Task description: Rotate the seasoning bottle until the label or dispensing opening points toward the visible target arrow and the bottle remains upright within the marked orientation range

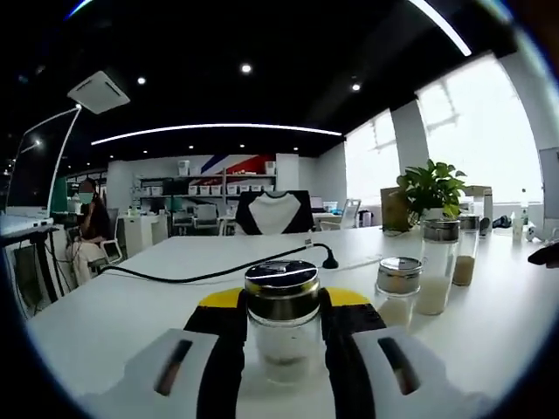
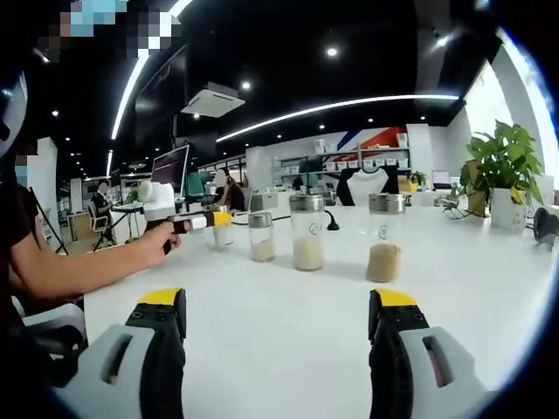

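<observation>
Seasoning bottle [image 1: 282,316] — between left hand-held gripper [image 1: 281,336] jaws

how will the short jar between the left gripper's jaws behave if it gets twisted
The short jar looks like smooth glass, so it may slip against the left gripper pads. It is squat and only partly filled with pale seasoning, so probably light and unlikely to tip. Being glass, it is likely rigid but breakable.

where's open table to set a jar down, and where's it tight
Free: the bare white table between the right gripper jaws, in front of the two tall jars. Also the stretch beyond the black cable. Crowded: the left gripper clamps a short jar, with three jars close at its right.
</observation>
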`<state>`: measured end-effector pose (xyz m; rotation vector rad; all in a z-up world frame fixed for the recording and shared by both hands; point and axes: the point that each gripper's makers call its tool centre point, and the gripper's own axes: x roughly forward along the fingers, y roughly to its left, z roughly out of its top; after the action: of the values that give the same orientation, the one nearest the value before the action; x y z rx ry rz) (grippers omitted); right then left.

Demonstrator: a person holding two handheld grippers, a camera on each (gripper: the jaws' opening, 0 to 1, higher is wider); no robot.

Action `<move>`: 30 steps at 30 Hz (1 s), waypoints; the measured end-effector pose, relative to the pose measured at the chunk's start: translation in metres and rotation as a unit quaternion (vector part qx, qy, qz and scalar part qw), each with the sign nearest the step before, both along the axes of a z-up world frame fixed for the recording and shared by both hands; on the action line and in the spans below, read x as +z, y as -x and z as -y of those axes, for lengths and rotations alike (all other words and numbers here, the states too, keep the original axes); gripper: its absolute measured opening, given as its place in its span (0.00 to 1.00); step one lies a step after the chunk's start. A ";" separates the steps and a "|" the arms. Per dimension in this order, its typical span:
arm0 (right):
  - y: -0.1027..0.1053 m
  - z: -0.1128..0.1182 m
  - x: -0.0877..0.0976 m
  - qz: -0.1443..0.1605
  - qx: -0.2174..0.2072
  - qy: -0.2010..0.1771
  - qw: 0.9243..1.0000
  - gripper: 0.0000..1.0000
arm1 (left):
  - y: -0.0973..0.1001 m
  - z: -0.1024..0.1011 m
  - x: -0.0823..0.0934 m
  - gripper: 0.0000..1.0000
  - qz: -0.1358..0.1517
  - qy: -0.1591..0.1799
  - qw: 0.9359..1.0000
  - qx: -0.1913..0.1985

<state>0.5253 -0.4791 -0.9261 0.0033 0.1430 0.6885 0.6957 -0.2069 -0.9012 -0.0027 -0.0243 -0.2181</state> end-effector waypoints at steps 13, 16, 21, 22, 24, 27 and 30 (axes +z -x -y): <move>0.004 -0.023 -0.001 0.000 0.024 -0.001 1.000 0.86 | 0.034 0.022 0.031 0.34 0.013 0.029 0.999 -0.044; 0.005 -0.027 -0.003 -0.002 0.030 -0.001 1.000 0.86 | 0.047 0.035 0.034 0.34 0.011 0.045 0.996 -0.073; 0.007 -0.032 -0.008 -0.008 0.038 -0.005 0.999 0.82 | 0.061 0.054 0.031 0.34 0.003 0.043 0.993 -0.113; 0.008 -0.033 -0.009 -0.008 0.040 -0.005 0.999 0.81 | 0.063 0.056 0.030 0.34 0.000 0.042 0.992 -0.117; 0.009 -0.036 -0.010 -0.004 0.047 -0.003 0.999 0.78 | 0.068 0.063 0.027 0.34 -0.002 0.035 0.991 -0.129; 0.010 -0.040 -0.012 -0.006 0.054 0.005 0.999 0.76 | 0.077 0.073 0.026 0.34 -0.008 0.026 0.990 -0.137; 0.011 -0.042 -0.012 -0.002 0.061 0.011 0.998 0.75 | 0.084 0.076 0.026 0.34 -0.009 0.025 0.990 -0.141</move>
<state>0.5140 -0.4371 -0.9381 -0.0256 0.1563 0.8083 0.6117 -0.2827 -0.8754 -0.0589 -0.0112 -0.5003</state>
